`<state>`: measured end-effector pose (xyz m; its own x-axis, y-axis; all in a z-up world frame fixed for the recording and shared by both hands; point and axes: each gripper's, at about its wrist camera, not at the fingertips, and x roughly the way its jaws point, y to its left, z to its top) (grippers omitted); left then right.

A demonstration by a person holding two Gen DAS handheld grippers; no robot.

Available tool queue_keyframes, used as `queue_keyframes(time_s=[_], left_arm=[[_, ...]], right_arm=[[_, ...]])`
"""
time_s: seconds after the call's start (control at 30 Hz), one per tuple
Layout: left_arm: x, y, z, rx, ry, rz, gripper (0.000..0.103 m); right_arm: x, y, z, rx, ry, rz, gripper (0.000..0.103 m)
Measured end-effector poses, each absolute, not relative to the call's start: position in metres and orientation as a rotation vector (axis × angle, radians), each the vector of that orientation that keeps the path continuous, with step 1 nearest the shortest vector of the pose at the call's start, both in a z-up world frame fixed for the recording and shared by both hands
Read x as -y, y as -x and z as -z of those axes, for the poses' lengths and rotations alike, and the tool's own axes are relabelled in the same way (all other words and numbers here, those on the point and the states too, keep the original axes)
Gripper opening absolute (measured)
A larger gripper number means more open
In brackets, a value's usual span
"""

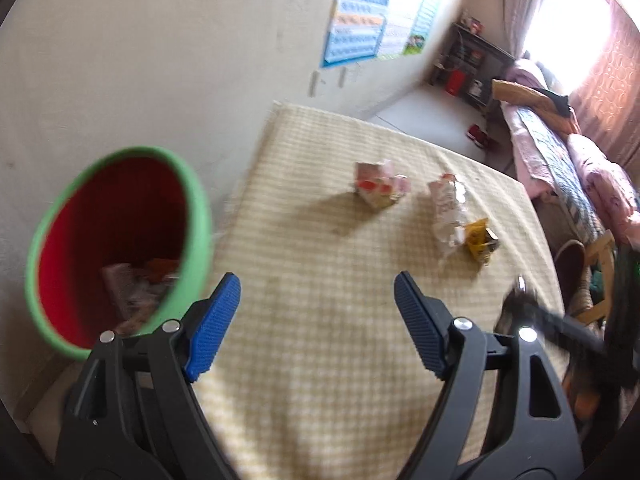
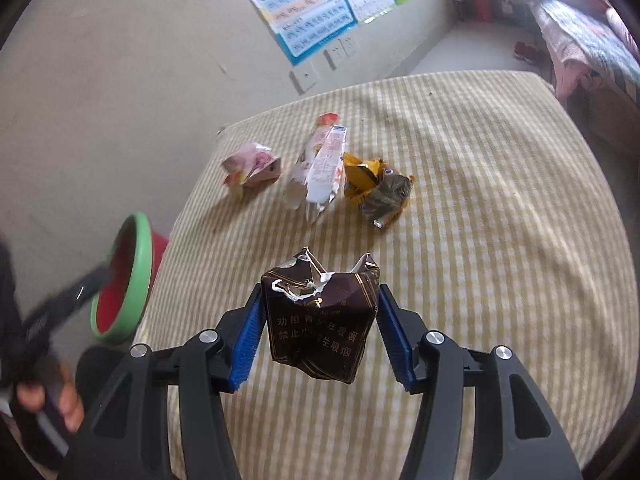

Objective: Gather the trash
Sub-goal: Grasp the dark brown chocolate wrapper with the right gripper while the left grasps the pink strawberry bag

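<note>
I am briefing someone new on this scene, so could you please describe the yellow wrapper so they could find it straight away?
Start at the checked tablecloth and find the row of three pieces of litter near its far edge. The yellow wrapper is the right-hand end of that row, right beside the white packet. It is the only yellow-and-grey crumpled one; the pink carton lies at the other end.

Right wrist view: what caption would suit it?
Right claw clamps a crumpled brown packet; three wrappers remain on the checked tablecloth.
</note>
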<state>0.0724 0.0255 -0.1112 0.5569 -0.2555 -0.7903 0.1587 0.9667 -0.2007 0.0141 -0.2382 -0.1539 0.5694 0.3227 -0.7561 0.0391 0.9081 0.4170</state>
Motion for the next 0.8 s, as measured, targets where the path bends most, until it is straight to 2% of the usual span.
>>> queue_keyframes(time_s=[0.13,0.3,0.37,0.6,0.8], left_arm=[[0.009,-0.099,0.121,-0.952,0.093,0.278,0.077],[0.051,-0.145,0.126,-0.943,-0.086,0.321,0.077],[0.064,-0.162,0.131,-0.958,-0.168,0.334,0.083],[0.093,-0.203,0.156,-1.028,-0.419,0.372,0.084],[0.105,-0.225,0.171,-1.106,-0.423,0.404,0.084]], right_arm=[[0.241,0.001,0.161,-0.969,-0.407,-0.167,0.053],[0.255,0.002,0.157,-0.923,-0.465,-0.181,0.054],[0.261,0.002,0.16,-0.92,-0.5,-0.191,0.054],[0.283,-0.002,0.164,-0.925,-0.614,-0.206,0.054],[0.3,0.002,0.162,-0.918,-0.688,-0.21,0.054]])
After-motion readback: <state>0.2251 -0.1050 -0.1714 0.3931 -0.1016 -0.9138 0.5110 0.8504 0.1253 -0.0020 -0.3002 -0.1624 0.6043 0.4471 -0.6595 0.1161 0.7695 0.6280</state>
